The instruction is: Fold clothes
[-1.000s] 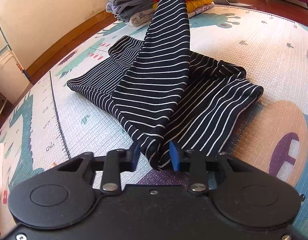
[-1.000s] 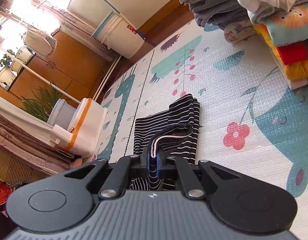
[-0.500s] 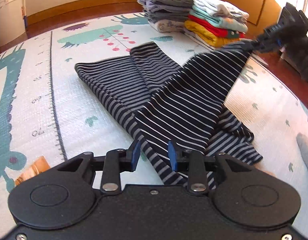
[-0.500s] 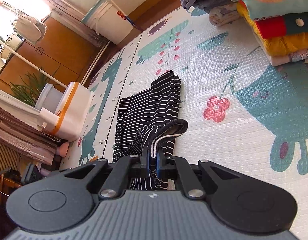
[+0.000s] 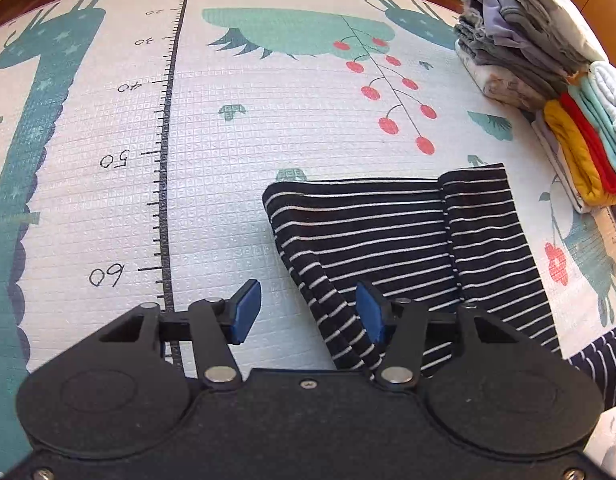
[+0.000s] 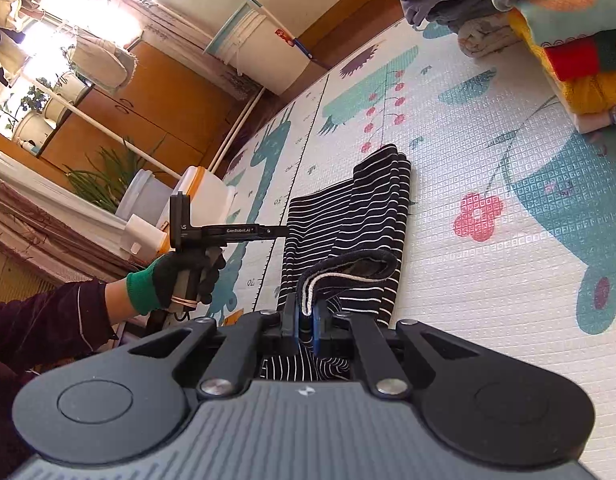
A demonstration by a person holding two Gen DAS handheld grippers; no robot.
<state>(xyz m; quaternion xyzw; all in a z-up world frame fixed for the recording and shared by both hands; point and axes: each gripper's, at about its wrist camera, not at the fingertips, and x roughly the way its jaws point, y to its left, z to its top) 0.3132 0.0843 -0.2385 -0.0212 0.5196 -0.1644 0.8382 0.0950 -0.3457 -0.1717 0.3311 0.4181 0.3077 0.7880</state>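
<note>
striped garment (image 6: 348, 216) in right tongs (image 6: 306, 330)

- The left wrist view looks forward and down over the left claw (image 5: 308, 308), close above the play mat (image 5: 227, 160), facing its far edge.
- The right wrist view sits low near the mat (image 6: 508, 280), tilted, looking along the right claw (image 6: 305, 330) toward the wall.
- Both views share the striped garment (image 5: 408, 240) (image 6: 348, 216), the mat and the stacked clothes (image 5: 548, 80) (image 6: 528, 20).
</note>
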